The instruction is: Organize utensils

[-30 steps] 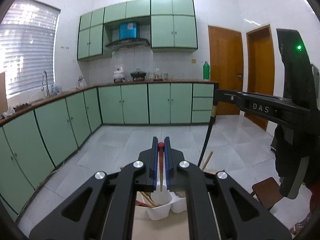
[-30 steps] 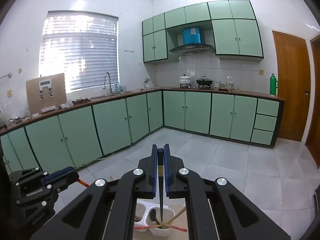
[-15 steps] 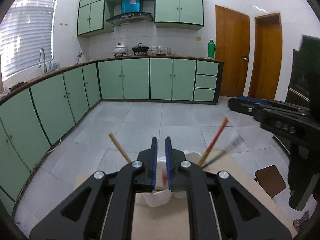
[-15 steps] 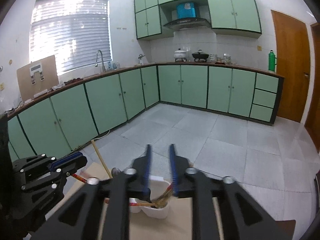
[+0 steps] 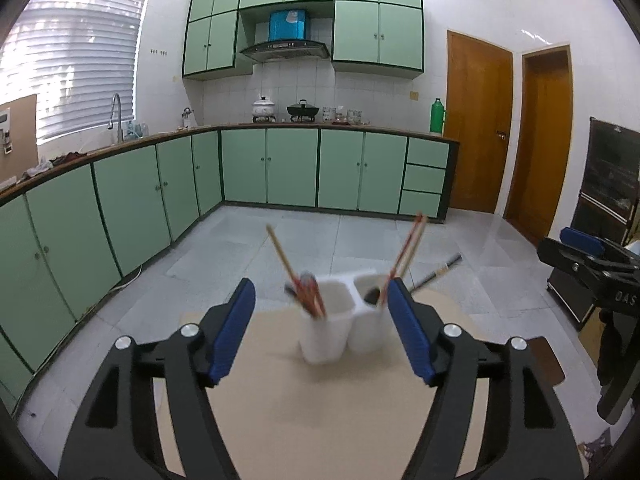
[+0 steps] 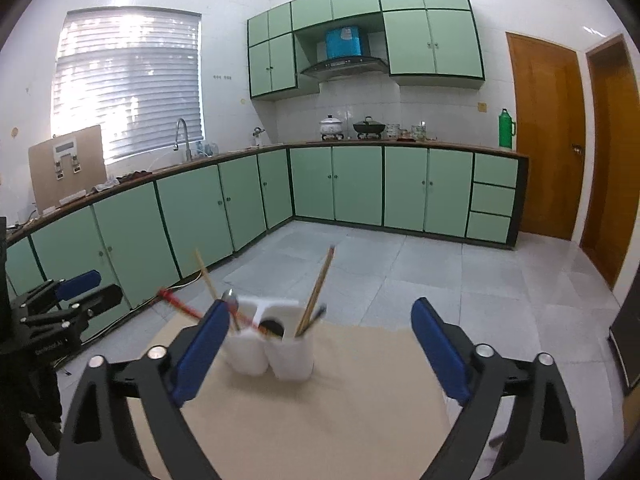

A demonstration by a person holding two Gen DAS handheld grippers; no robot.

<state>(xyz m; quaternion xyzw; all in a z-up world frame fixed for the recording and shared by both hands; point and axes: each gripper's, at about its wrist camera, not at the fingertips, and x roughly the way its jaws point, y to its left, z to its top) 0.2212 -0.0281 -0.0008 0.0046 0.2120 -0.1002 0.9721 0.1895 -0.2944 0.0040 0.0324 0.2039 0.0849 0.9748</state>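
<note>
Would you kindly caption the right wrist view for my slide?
Open right gripper facing a white two-compartment holder of utensils on a beige table.

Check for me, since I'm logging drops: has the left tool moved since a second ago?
Yes. The left tool has dropped and pulled back; its jaws have just been opening, empty, before the white plastic utensil holder.

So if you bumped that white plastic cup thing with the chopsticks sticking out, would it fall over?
Probably it would slide or wobble first. The white plastic two-cup holder looks thin and light, and it sits on a smooth beige board. The long chopsticks lean far out over the rim, so it seems top-heavy. Its two joined cups give a wider base, which should help sideways.
</note>
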